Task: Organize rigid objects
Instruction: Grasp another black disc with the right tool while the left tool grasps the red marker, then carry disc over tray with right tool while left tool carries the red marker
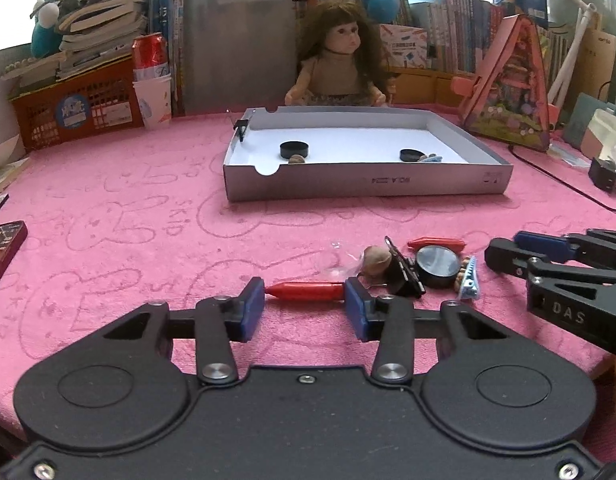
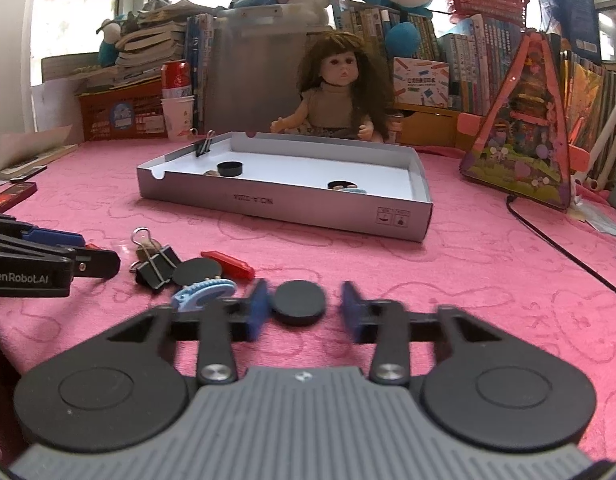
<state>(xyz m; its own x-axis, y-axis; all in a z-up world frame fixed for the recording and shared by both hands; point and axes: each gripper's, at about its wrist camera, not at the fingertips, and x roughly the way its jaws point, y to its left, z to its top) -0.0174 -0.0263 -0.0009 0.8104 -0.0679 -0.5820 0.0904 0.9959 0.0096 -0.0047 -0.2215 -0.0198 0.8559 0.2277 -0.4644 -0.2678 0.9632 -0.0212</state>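
Note:
In the left wrist view my left gripper (image 1: pixel 304 302) is open, its blue pads either side of a red pen-like piece (image 1: pixel 306 291) lying on the pink cloth. Beside it lie a walnut (image 1: pixel 376 261), a black binder clip (image 1: pixel 403 276), a round black tin (image 1: pixel 438 266), another red piece (image 1: pixel 435 243) and a blue comb-like piece (image 1: pixel 469 276). In the right wrist view my right gripper (image 2: pixel 302 306) is open around a black disc (image 2: pixel 298 302). The grey cardboard tray (image 1: pixel 367 184) holds black discs and small items.
A doll (image 1: pixel 341 64) sits behind the tray. An orange basket (image 1: pixel 76 108), a red can on paper cups (image 1: pixel 151 76), stacked books and a triangular toy bag (image 1: pixel 511 92) line the back. A black cable (image 2: pixel 555 244) runs at right. A dark box (image 1: pixel 2 244) lies at left.

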